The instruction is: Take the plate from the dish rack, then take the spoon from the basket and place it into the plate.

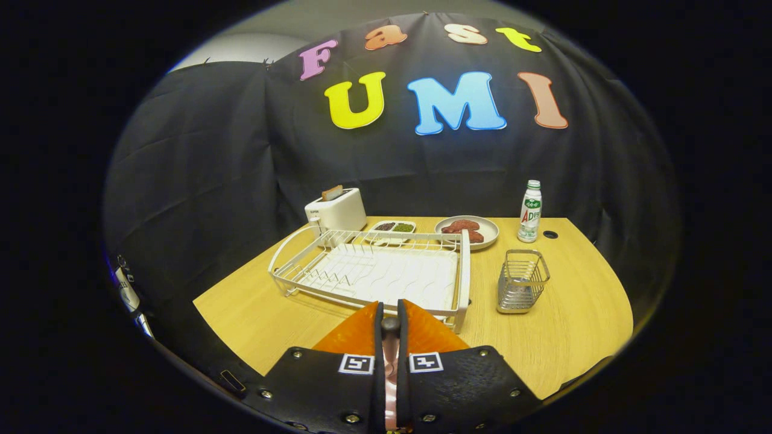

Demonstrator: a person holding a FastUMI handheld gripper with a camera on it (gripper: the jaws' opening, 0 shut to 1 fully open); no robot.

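With the fingers (pixel 390 316) closed together on nothing just before the dish rack (pixel 374 271), which looks bare of any plate, a reach risks snagging its wire rim, while the basket (pixel 522 281) stands right of it.

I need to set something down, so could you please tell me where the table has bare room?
Bare wood lies left of the dish rack, and right of the wire basket toward the table edge. The back is crowded: toaster, divided dish, meat plate, bottle. The tool, just before the rack, is shut on a pink strip.
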